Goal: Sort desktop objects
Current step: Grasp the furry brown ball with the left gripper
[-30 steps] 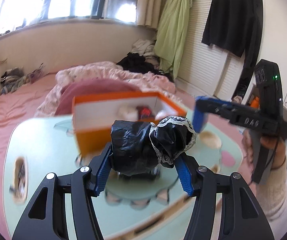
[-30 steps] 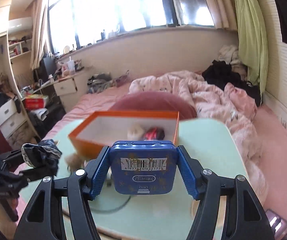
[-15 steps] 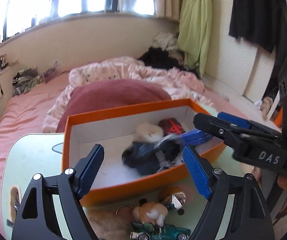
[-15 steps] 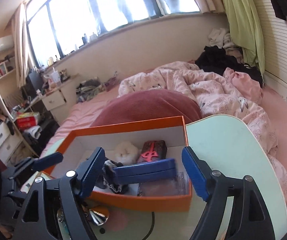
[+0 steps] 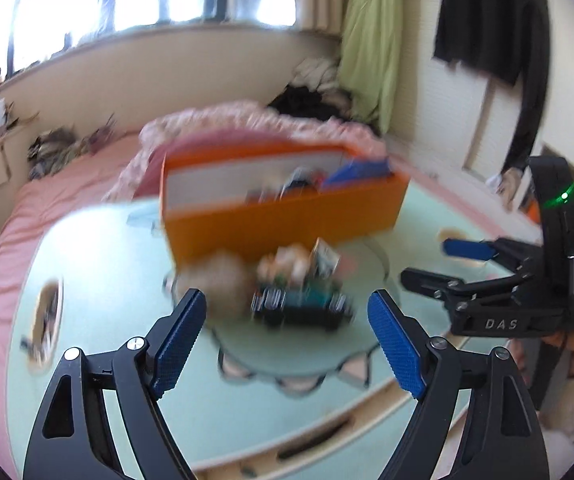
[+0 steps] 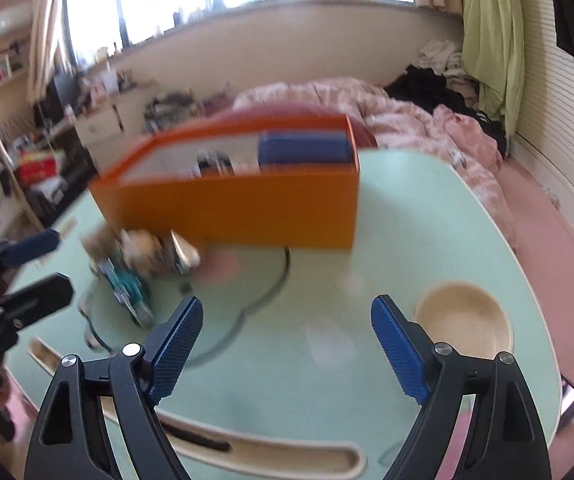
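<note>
**Both tools empty, box filling up**

Our left tool (image 5: pixel 287 320) has just been opening and now stands wide with nothing between its blue pads. Same story for our right tool (image 6: pixel 287 328): it too has just been opening, it's spread wide, and it grips nothing. The orange box (image 6: pixel 247 208) sits on the mint-green desk (image 6: pixel 427 240), with a blue tin (image 6: pixel 303 150) leaning inside at its right end plus some dark stuff we can't make out through the blur. Just in front of the box, on the desk, there's a teal toy car (image 5: pixel 303 304) with a little plush thing (image 5: pixel 287 260) right behind it. A shallow wooden bowl (image 6: pixel 463 320) sits off to the right.
</note>
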`<state>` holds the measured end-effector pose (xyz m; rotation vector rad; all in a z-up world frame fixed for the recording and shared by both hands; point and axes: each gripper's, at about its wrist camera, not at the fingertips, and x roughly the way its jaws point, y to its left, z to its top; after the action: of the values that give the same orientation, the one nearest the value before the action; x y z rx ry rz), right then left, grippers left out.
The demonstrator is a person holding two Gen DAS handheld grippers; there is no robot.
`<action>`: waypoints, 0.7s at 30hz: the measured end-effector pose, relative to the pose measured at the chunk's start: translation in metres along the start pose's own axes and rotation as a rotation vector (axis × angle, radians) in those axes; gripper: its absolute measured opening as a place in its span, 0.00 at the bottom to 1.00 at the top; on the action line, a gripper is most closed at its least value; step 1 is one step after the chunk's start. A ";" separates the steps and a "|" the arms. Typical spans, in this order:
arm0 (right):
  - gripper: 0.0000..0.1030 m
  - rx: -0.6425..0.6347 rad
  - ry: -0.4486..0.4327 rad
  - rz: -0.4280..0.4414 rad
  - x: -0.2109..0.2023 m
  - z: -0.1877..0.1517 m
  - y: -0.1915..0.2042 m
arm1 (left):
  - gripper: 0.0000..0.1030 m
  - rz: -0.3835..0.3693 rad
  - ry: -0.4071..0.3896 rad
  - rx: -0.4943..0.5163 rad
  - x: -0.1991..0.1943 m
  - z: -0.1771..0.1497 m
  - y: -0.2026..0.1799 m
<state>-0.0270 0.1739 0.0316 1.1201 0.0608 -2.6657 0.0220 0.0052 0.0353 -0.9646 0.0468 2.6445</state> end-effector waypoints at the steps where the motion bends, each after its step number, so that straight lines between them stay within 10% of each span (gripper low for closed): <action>1: 0.83 -0.025 0.015 -0.024 0.001 -0.004 0.004 | 0.80 0.004 0.021 -0.006 0.004 -0.005 0.000; 7: 0.98 -0.066 0.008 -0.014 0.004 -0.020 0.013 | 0.83 0.081 0.096 -0.016 0.028 -0.020 -0.003; 21: 0.99 -0.069 -0.008 -0.004 0.002 -0.025 0.013 | 0.84 0.048 0.104 -0.022 0.027 -0.023 0.001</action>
<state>-0.0079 0.1644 0.0134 1.0889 0.1532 -2.6501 0.0168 0.0087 0.0009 -1.1211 0.0660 2.6406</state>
